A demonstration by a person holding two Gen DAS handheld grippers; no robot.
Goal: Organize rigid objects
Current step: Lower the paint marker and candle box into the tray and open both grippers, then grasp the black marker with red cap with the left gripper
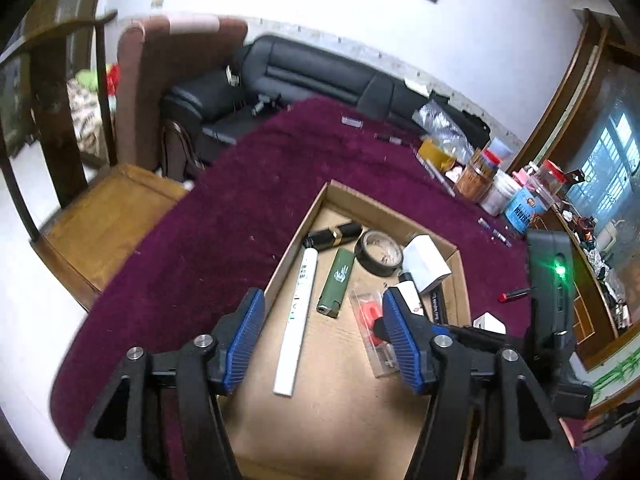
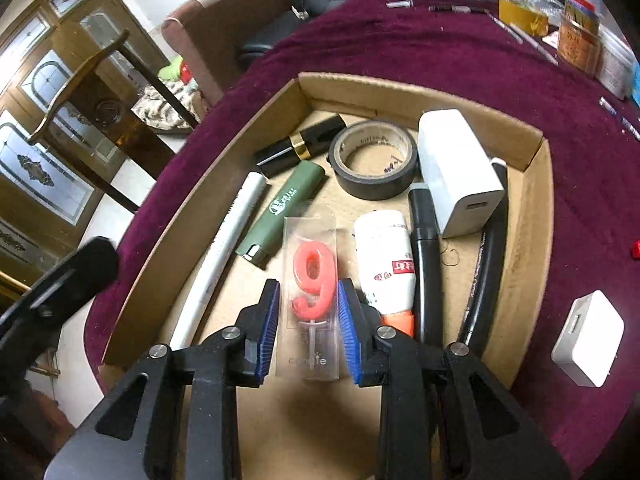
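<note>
A shallow cardboard tray point(image 2: 532, 216) on the purple cloth holds a black lipstick point(image 2: 300, 146), a black tape roll point(image 2: 374, 160), a white charger point(image 2: 456, 172), a green lighter point(image 2: 280, 212), a white pen point(image 2: 224, 248), a glue bottle point(image 2: 386, 260), a black marker point(image 2: 426, 264) and a clear-packed red "9" candle point(image 2: 312, 280). My right gripper point(image 2: 308, 320) is shut on the candle pack, low over the tray floor. My left gripper point(image 1: 320, 340) is open and empty above the tray point(image 1: 288, 252), over the white pen point(image 1: 296, 320) and the candle pack point(image 1: 370, 320).
A small white adapter point(image 2: 588, 338) and a red item point(image 2: 635, 249) lie on the cloth right of the tray. Jars and boxes point(image 1: 492, 184) stand at the table's far right. A wooden chair point(image 1: 104, 216) and a black sofa point(image 1: 304, 76) lie beyond the table.
</note>
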